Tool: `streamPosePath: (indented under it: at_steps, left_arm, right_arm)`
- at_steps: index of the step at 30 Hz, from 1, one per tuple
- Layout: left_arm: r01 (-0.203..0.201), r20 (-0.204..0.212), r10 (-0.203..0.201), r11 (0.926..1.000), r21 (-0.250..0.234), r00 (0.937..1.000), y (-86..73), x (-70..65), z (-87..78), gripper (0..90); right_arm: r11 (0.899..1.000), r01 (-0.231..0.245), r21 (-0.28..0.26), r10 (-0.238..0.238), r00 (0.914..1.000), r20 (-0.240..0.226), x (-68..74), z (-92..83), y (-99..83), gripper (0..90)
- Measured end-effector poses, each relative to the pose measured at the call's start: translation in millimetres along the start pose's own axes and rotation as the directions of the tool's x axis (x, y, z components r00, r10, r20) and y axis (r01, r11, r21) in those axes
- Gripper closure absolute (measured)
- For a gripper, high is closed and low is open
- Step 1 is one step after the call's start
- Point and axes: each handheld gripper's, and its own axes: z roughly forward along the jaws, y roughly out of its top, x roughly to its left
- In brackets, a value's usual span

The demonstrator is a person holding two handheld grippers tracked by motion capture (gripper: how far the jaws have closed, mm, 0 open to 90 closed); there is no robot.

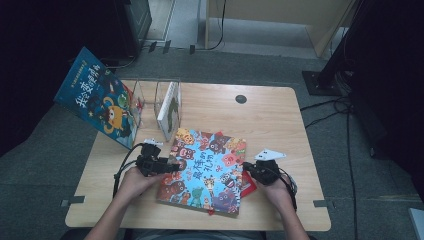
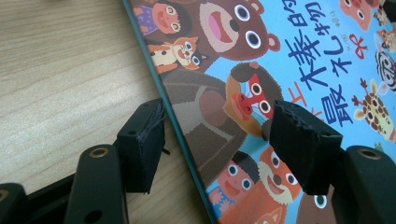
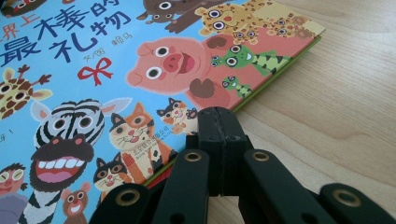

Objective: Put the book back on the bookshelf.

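Picture book [image 1: 205, 170] with a blue animal cover lies flat on the wooden desk [image 1: 270, 115], near the front edge, between the two hands.

Left claw [image 1: 172, 166] at the book's left edge. In the left gripper view its jaws stand spread, one pad over bare desk, the other over the cover, the book's edge running between them; pads not pressing on it. Released.

Right claw [image 1: 248, 169] at the book's right edge. In the right gripper view [image 3: 218, 122] its two pads meet flush, clenched on nothing, the tip just beside the book's near edge. Whether it touches the book I cannot tell.

Containers: a clear acrylic book stand [image 1: 150, 97] with upright dividers sits at the desk's back left. One slot holds a white-edged book [image 1: 168, 111] standing upright, leaning slightly on a divider. A second blue picture book [image 1: 97, 97] rests tilted against the stand's left side, partly overhanging the desk edge.

Small red thing [image 1: 248, 187] lies under the book's right side, partly hidden by the right hand.
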Motion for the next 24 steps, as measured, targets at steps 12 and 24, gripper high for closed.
streamPosePath:
  at_steps: [12, 24]
  left_arm:
    - [0.096, 0.034, -0.098, 0.9946, 0.038, 0.9946, 6.9, 2.4, -13.3, 50.2]
    - [0.077, 0.076, -0.076, 0.9969, -0.016, 0.9942, 14.8, -5.5, -50.4, 55.1]
  right_arm:
    - [1.0, -0.008, -0.003, 0.008, 0.9998, -0.016, 0.1, 1.3, 0.9, 90.0]
    - [1.0, 0.019, -0.011, -0.019, 0.9986, -0.05, 6.0, 6.2, 3.4, 90.0]
